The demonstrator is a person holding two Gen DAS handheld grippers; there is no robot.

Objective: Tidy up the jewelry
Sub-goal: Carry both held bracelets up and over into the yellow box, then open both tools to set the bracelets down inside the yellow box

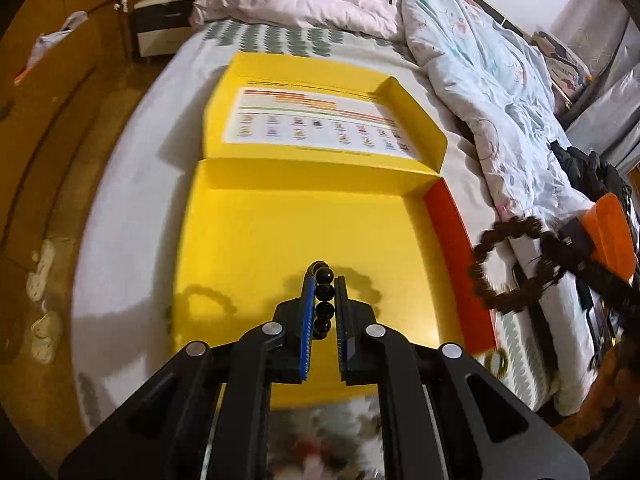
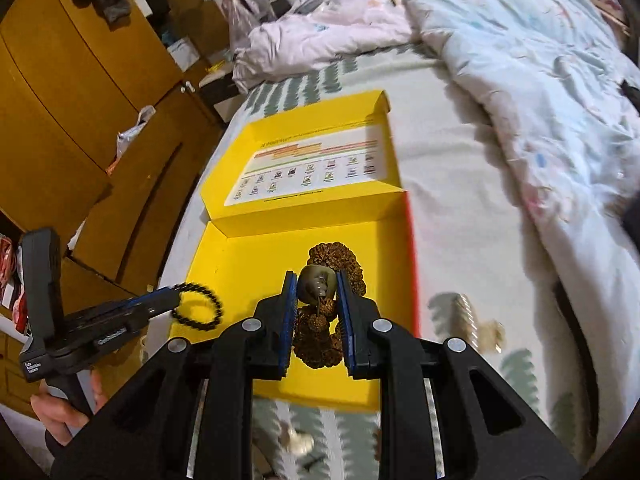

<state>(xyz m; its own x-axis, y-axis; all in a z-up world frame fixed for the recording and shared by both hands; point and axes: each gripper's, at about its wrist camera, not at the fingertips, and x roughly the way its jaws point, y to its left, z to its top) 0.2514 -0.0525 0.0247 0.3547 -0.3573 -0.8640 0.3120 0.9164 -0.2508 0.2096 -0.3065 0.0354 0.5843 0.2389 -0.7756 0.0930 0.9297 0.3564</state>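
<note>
The left gripper (image 1: 323,280) is clamped on a black bead bracelet (image 1: 323,294): a line of glossy beads runs up the narrow gap between its blue-faced fingers, with the top bead poking past the tips. From the right wrist camera the same gripper (image 2: 172,294) comes in from the left, and the rest of the bracelet (image 2: 200,305) hangs as a loop off its tip, over the left edge of the box. A hand (image 2: 66,408) grips its handle at the lower left.

The right gripper (image 2: 317,280) is closed on a brown seed-bead bracelet (image 2: 320,336). A smooth, round olive bead (image 2: 318,282) sits squeezed between the pads near the tips, while the rough, knobbly brown beads bunch up beyond the tips and hang down below between the fingers. In the left wrist view this bracelet (image 1: 508,264) shows as a blurred open ring at the right, just outside the box's orange wall, with the right gripper's orange and black body behind it.

Both bracelets are carried in the air over an open yellow cardboard box (image 1: 280,224). Its lid (image 1: 316,120) is folded back flat and bears a printed white chart. The box lies on a bed sheet (image 1: 132,184) patterned with grey-green leaves. A rumpled pale floral duvet (image 1: 480,60) is heaped along the right side and far end of the bed, and yellow-brown wardrobe doors (image 2: 72,120) stand to the left.
</note>
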